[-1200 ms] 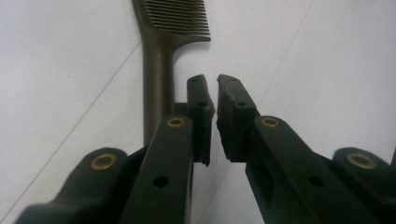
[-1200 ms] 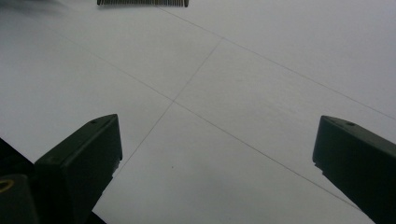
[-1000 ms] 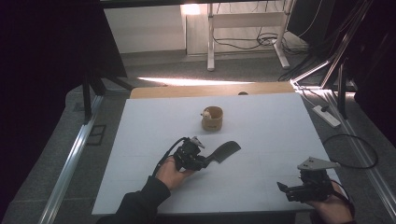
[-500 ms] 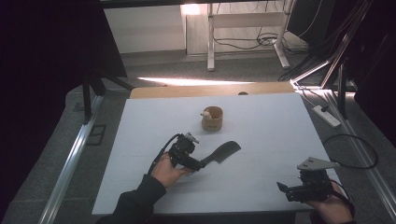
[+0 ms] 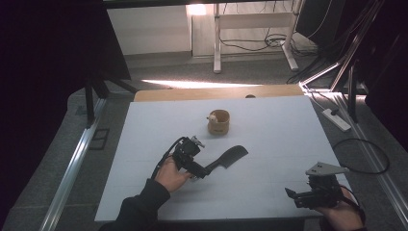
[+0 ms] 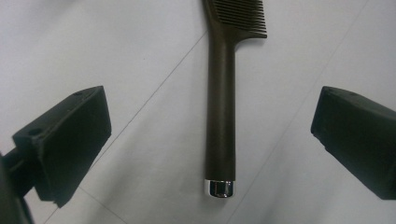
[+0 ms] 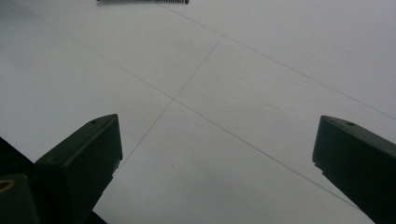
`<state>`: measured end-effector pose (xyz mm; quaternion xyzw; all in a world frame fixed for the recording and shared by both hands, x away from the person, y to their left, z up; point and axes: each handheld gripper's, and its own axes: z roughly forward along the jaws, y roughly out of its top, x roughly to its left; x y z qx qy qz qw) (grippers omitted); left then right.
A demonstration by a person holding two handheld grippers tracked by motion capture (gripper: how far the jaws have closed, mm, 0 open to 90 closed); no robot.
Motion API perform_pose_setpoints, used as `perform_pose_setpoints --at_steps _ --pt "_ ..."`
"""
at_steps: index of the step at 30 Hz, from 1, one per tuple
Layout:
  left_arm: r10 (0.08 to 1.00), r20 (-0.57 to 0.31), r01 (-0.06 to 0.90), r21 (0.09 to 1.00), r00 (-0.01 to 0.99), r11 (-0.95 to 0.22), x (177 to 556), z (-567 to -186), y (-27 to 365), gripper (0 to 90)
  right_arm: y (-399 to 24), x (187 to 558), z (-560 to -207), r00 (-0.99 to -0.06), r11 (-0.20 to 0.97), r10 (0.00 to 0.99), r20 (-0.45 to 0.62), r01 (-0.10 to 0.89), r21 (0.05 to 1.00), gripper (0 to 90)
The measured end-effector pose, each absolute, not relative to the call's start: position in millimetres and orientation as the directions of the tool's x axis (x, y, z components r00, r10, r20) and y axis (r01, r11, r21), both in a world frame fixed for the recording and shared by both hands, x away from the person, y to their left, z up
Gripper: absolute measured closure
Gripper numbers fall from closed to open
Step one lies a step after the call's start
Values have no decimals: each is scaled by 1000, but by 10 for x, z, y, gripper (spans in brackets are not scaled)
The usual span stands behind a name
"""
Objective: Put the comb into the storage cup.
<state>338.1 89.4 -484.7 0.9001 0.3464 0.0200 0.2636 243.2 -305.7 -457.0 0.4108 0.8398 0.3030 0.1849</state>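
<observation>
Comb (image 5: 230, 157), dark brown with a silver-capped handle end, lies flat on the white surface (image 5: 269, 130) near its middle, its handle between the widely parted jaws of the left hand-held gripper (image 5: 204, 172), which have just been opening and do not touch it. That hand (image 5: 171, 174) reaches in low from the bottom edge, while the right hand-held gripper (image 5: 291, 195) sits open near the surface's lower right corner. Beyond the comb stands a small wooden cup (image 5: 219, 121) with a pale item at its rim, too small to identify.

Counter (image 5: 269, 139): white top, faint seams.
Comb (image 5: 230, 157): dark, lying flat near the middle.
Cup (image 5: 219, 122): tan, upright, beyond the comb.
</observation>
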Motion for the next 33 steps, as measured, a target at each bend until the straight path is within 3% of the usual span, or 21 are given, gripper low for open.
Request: perform_pose_setpoints --at_steps 20,33 --pt "606 -86 587 389 791 -710 3428 -4886 642 0 -3050 2440 -4577 -594 484 802 -64 583 653 18" --pt "605 -71 592 324 793 -738 3447 -5114 548 0 -3052 2438 -4575 -597 486 800 -64 582 652 18"
